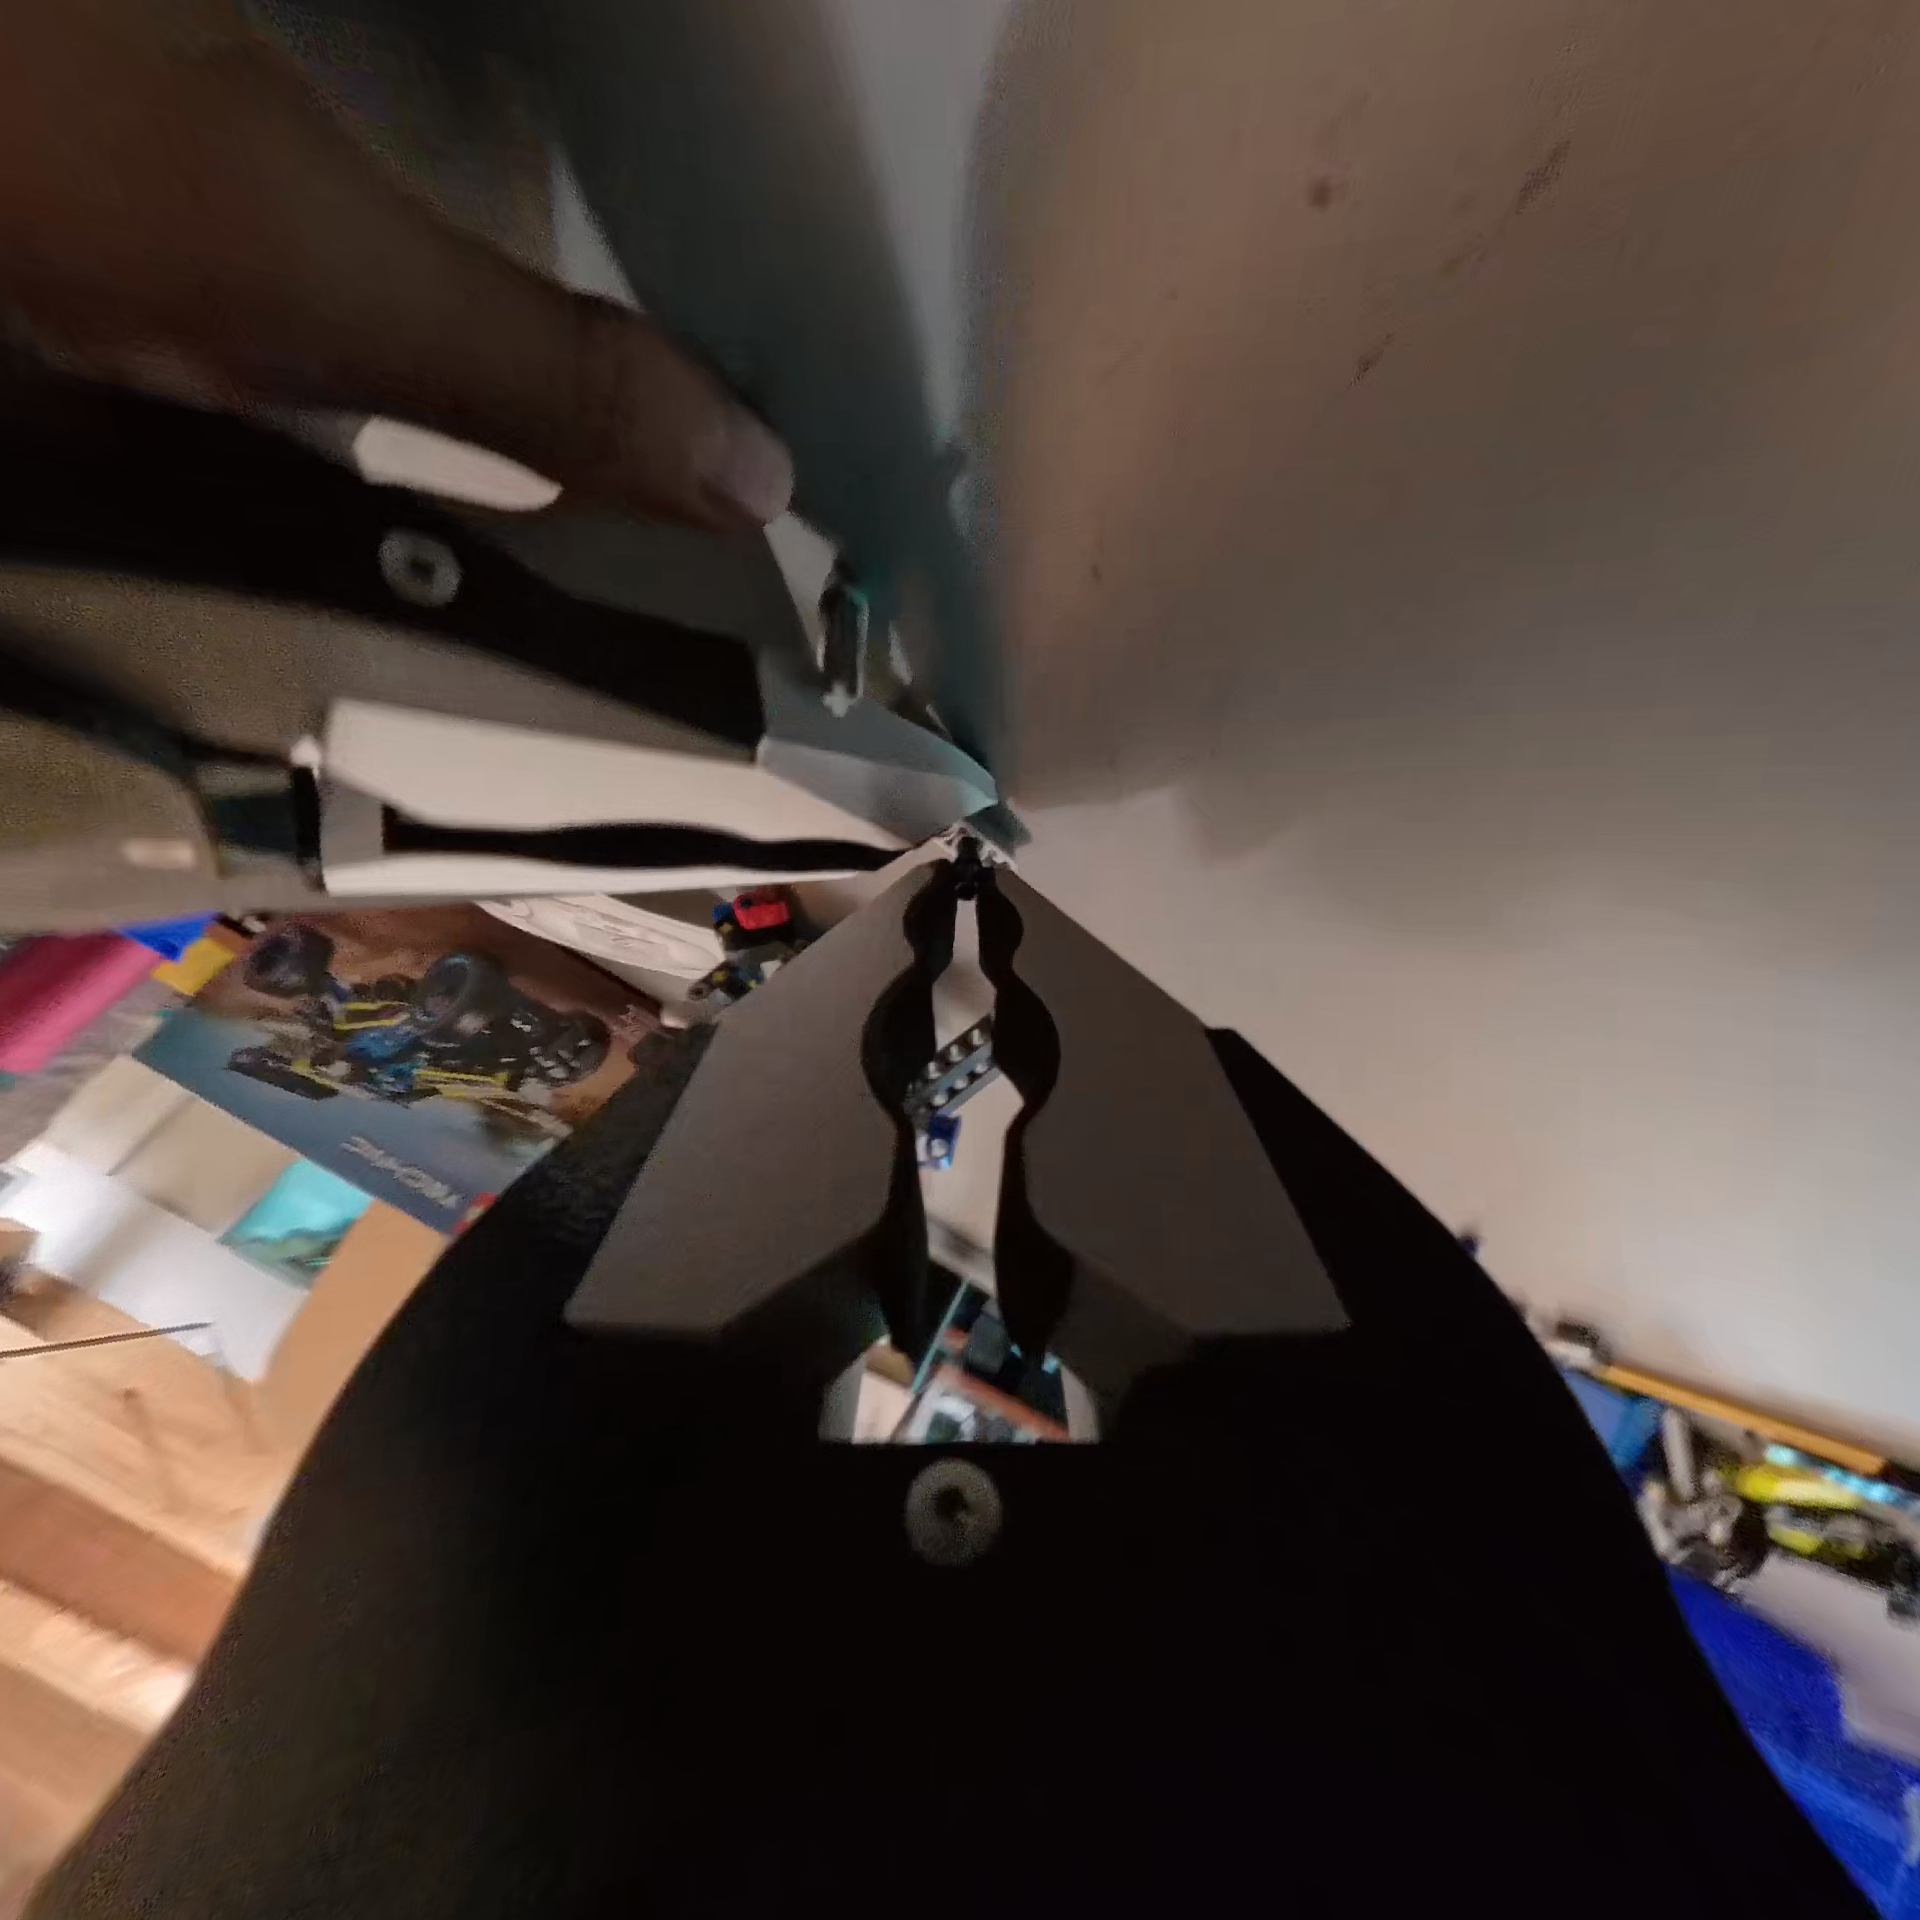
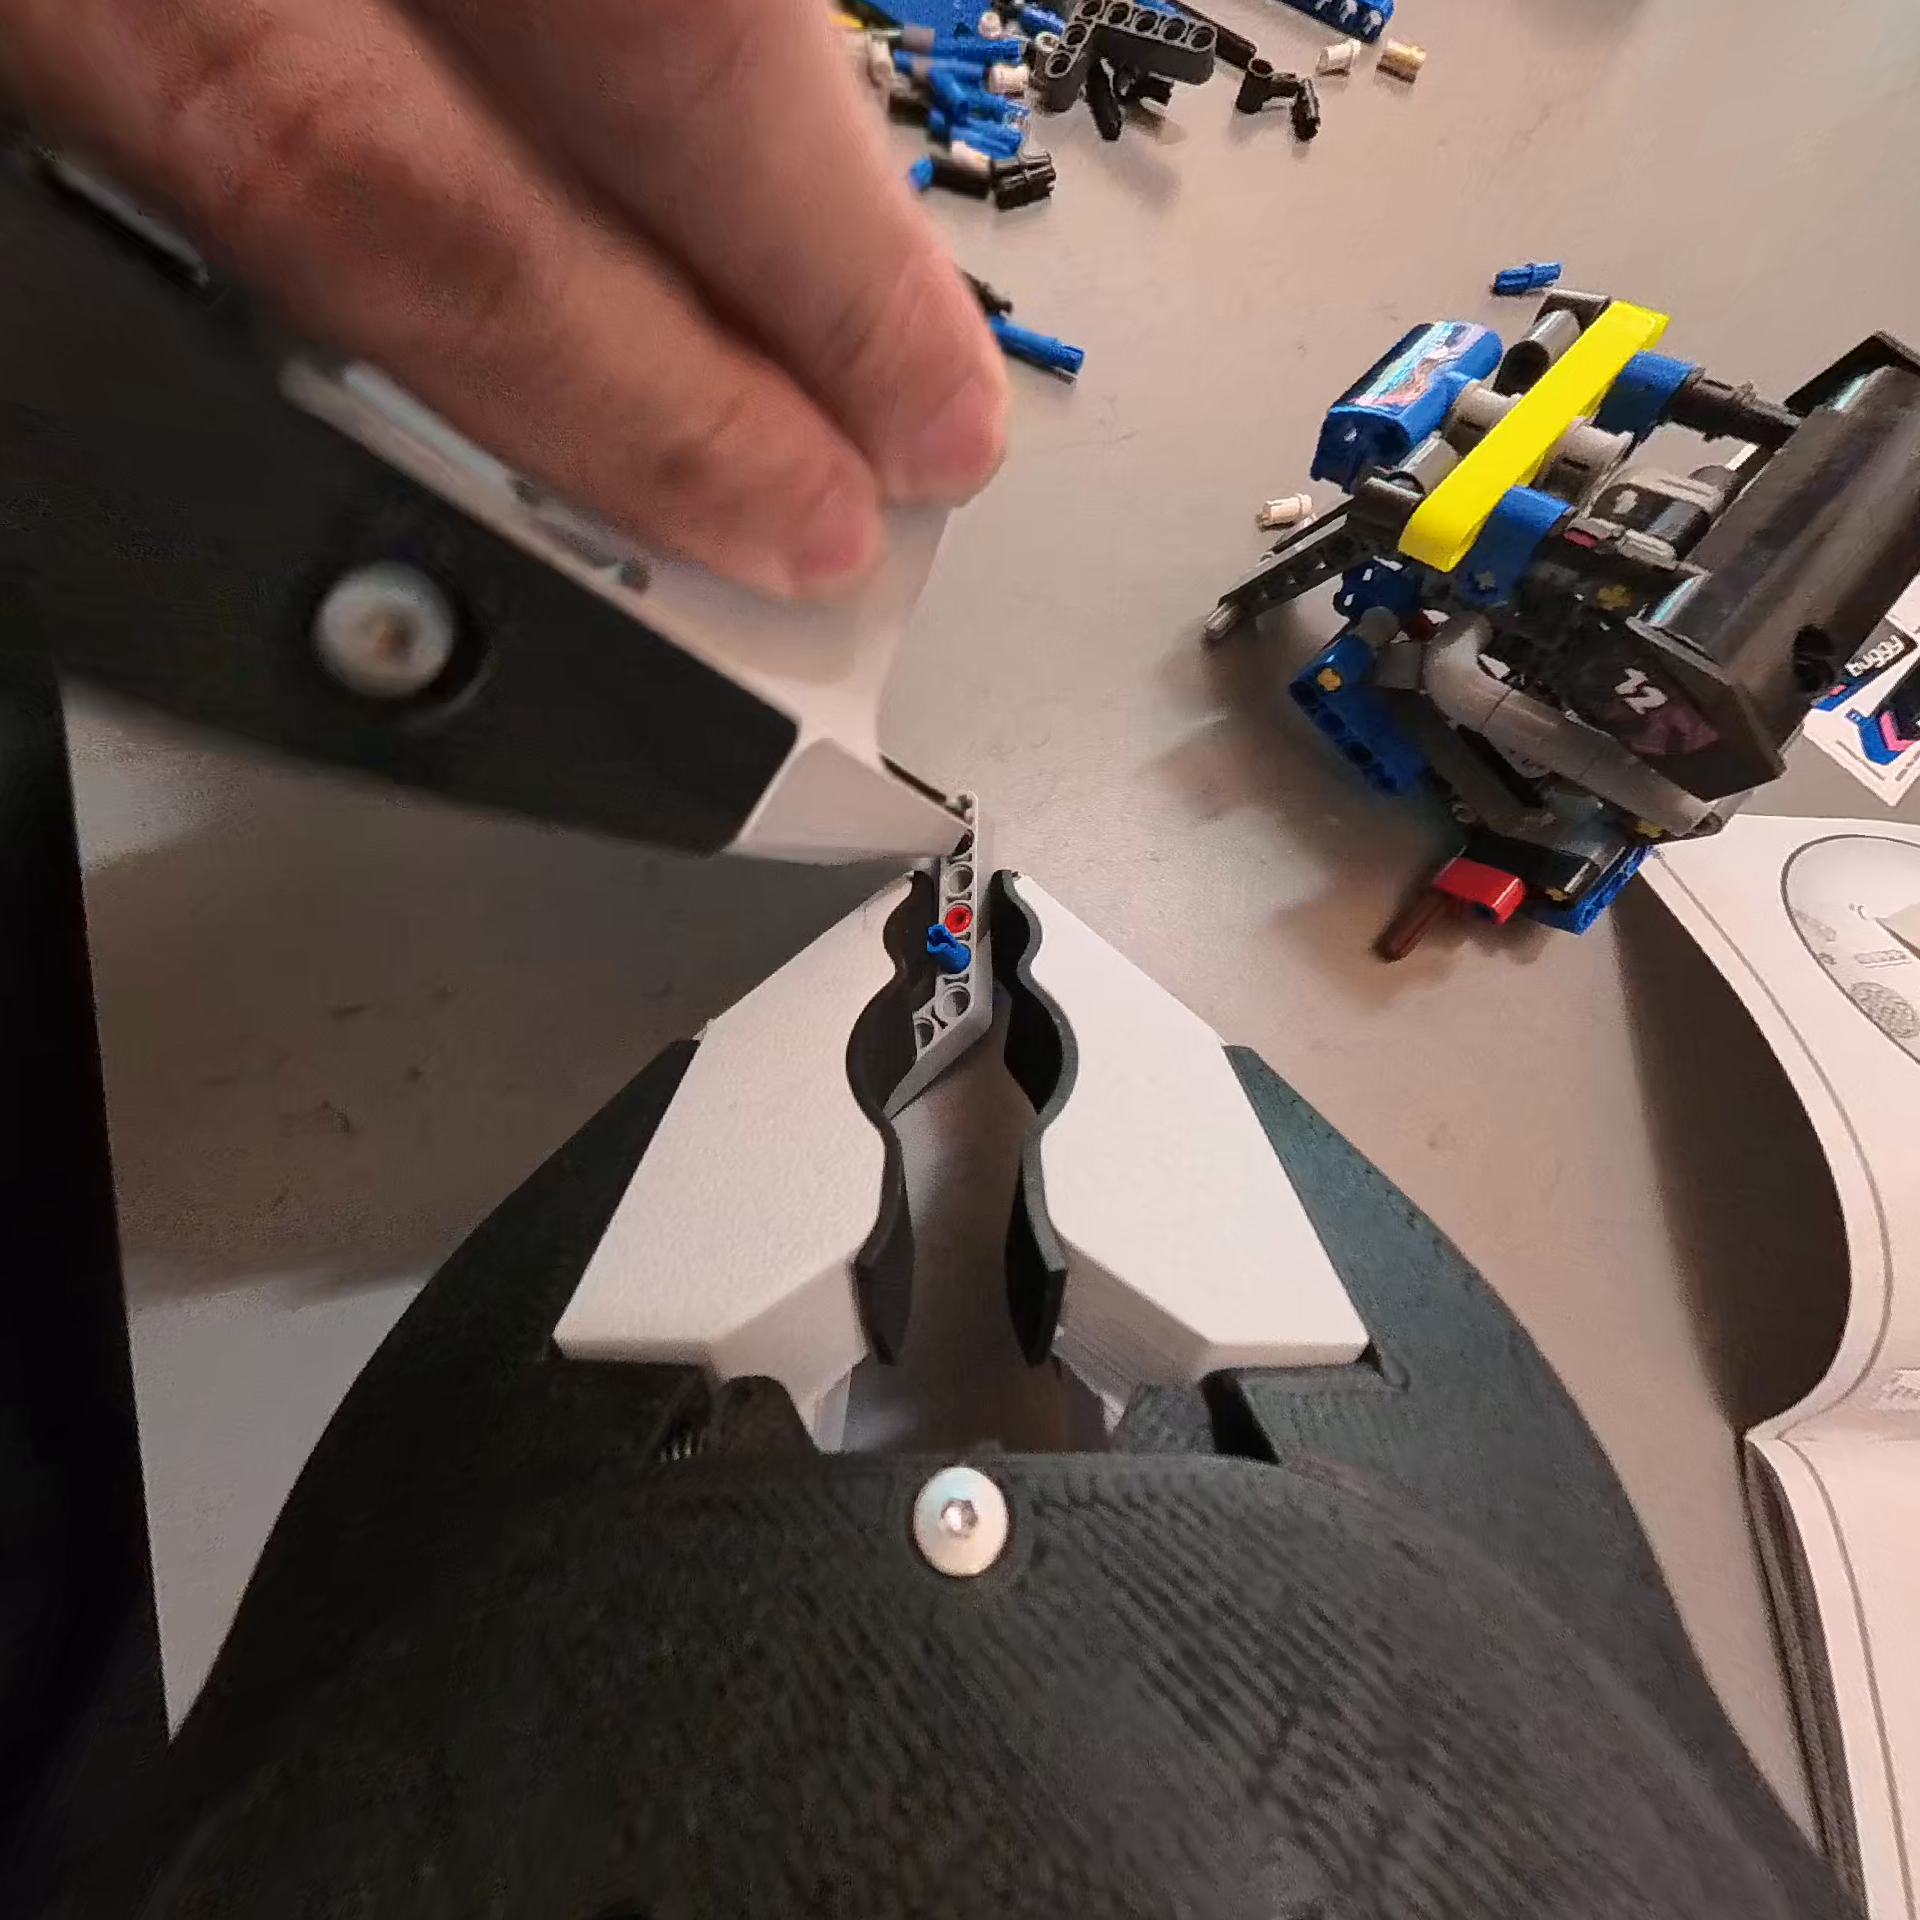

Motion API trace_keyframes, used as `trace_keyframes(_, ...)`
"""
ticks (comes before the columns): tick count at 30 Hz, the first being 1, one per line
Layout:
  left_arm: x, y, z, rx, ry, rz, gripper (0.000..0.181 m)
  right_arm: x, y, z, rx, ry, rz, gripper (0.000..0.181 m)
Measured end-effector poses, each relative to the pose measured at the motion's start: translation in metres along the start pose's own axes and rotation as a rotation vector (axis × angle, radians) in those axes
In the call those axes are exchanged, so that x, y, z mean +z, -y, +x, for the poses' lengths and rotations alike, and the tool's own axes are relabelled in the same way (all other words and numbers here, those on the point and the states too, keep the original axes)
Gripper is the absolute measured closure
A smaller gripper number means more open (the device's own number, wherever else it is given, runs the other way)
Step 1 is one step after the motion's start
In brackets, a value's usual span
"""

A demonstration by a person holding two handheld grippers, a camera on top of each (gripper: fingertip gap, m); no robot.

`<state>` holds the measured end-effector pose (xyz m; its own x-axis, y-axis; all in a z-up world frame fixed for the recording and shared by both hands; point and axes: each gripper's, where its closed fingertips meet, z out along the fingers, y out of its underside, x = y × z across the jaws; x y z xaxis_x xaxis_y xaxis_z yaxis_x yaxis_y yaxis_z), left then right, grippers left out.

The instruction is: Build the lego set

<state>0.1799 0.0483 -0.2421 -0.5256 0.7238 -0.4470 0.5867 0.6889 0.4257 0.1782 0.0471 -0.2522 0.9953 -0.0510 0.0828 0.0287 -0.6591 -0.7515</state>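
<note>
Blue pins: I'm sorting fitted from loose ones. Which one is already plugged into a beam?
The blue pin sticking out of the grey beam between the right claw tips; the others lie loose on the table.

Right wrist view close above table (image 2: 1195, 727), left tilted upward, both sharing grey beam (image 2: 951, 966).

The right gripper (image 2: 971, 894) pinches a grey beam with holes (image 2: 954, 971) between its two fingers. A blue pin (image 2: 943, 941) and a red pin (image 2: 959, 916) sit in the beam. The left gripper (image 2: 961, 816) touches the beam's top end. A half-built buggy (image 2: 1579, 623) stands on the table (image 2: 1195, 436), near loose pieces (image 2: 1049, 94).
</note>
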Motion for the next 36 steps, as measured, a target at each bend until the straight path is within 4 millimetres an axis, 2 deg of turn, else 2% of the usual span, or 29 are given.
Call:
trace_keyframes(6,0.0002,0.003,0.0022,0.194,0.029,-0.118,0.181,-0.0002,0.0003,-0.0015,0.002,0.013,0.001,0.17)
trace_keyframes(15,0.0006,0.0031,0.0024,0.306,0.009,-0.084,0.181,-0.0002,0.0004,-0.0011,-0.012,0.009,0.001,0.171)
trace_keyframes(17,0.0013,0.0038,0.0025,0.216,-0.026,0.035,0.181,-0.0002,0.0003,-0.0006,-0.008,0.008,0.001,0.171)
trace_keyframes(22,0.0036,0.0023,0.0031,-0.23,-0.078,0.389,0.181,-0.0002,0.0004,-0.0008,0.007,0.03,0.003,0.17)
trace_keyframes(28,0.0047,0.0033,0.0025,-0.655,-0.103,0.591,0.18,-0.0005,0.0005,-0.0008,0.046,0.065,0.004,0.17)
trace_keyframes(31,0.0051,0.0036,0.0024,-0.756,-0.124,0.613,0.18,-0.0005,0.0006,-0.0011,0.062,0.083,0.004,0.17)
trace_keyframes(36,0.0082,0.0036,0.0033,-0.718,-0.18,0.49,0.18,-0.0005,0.0007,-0.001,0.057,0.08,0.004,0.171)
